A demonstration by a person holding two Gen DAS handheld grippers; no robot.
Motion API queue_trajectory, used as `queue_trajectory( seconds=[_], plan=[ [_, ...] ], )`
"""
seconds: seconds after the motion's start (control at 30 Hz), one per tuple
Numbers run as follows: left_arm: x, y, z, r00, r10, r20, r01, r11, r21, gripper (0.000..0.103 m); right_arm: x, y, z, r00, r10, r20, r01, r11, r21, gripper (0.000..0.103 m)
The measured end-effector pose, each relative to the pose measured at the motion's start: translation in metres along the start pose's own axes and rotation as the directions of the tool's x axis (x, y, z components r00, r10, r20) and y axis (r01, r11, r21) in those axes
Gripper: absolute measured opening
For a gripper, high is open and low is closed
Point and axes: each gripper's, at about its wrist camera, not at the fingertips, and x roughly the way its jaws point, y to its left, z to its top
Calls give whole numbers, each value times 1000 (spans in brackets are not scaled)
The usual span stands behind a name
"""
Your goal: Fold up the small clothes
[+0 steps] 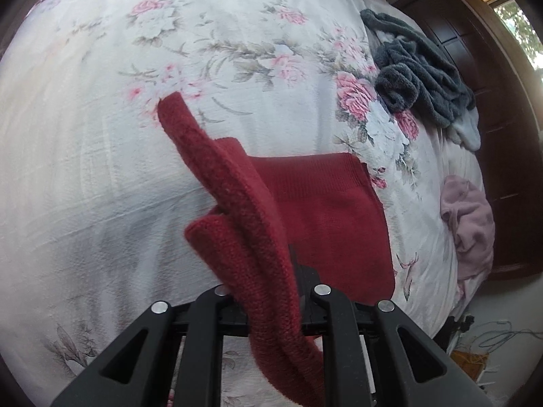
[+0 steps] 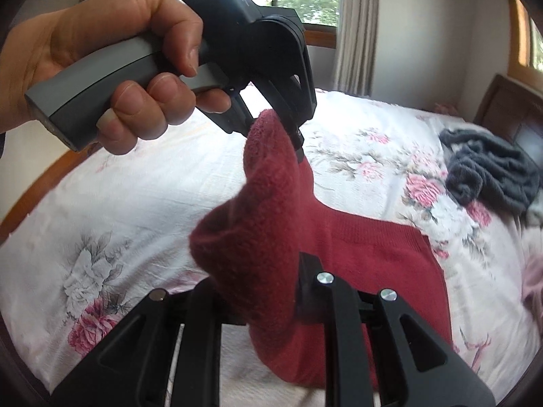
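Observation:
A dark red knitted garment (image 1: 325,210) lies partly flat on the floral bed sheet (image 1: 101,169). Its thick near edge (image 1: 234,210) is lifted off the bed in a doubled fold. My left gripper (image 1: 271,291) is shut on one end of that edge. In the right wrist view, my right gripper (image 2: 271,295) is shut on the other end of the red garment (image 2: 373,257). The same view shows a hand (image 2: 112,51) holding the left gripper (image 2: 293,132), which pinches the raised red edge above the bed. The cloth hides all the fingertips.
A crumpled grey fleece garment (image 1: 417,71) lies near the dark wooden headboard (image 1: 492,108), also seen as grey fleece (image 2: 492,169). A pink garment (image 1: 471,224) sits at the bed's right edge. Cables (image 1: 495,335) lie on the floor. Window and curtain (image 2: 356,27) stand behind.

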Motion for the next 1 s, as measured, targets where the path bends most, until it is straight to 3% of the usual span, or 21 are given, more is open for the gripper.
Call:
queue_trajectory(
  seconds=[0.43,1.0],
  plan=[
    [56,-89,12,997,54,-56,-49,995,91,15,-12,-83,-37,1000,7,-9,-5,977,215,15],
    [145,-140,17,981,138,-136,-117,981,157,15,10,-158,-90,998,62,-12,-52,914,403,15]
  ],
)
